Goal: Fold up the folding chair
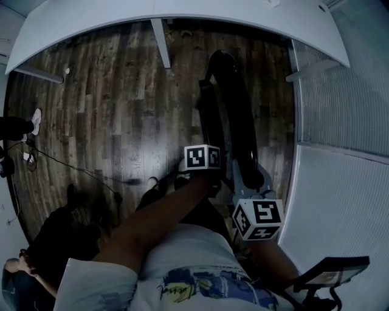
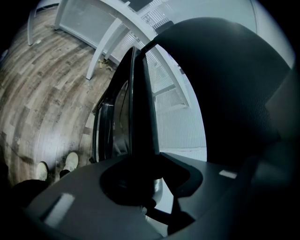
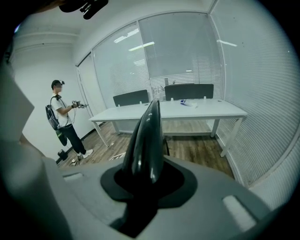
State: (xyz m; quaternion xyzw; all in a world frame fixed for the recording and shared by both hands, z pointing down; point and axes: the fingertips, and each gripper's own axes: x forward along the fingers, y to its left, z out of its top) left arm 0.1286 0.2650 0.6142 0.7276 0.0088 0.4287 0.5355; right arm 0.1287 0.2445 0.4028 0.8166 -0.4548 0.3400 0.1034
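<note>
We see the black folding chair (image 1: 234, 103) standing on the dark wooden floor (image 1: 121, 109), close to the floor's right edge, where the glass wall with blinds (image 1: 340, 121) rises. Its far end lies just short of the white bench (image 1: 182, 12). From the head view it looks narrow and edge-on, with its panels lying close together.

The left claw (image 2: 140, 164) is clamped on a thin black edge of the chair. That edge rises straight out of its jaws, and a second dark frame part (image 2: 101, 122) runs just beside it. The right claw (image 3: 147, 176) is closed on the glossy rounded rim at the chair's near end, with the rim seated in the dark slot between its pads. In the head view the left one sits on the chair's left side and the right one nearer us.

A pair of pale shoes (image 2: 70, 161) stands on the floor beside the chair's foot. In the right gripper view a person with a backpack (image 3: 63, 119) stands near the bench's left end, and two dark chair backs (image 3: 187, 90) show behind it
</note>
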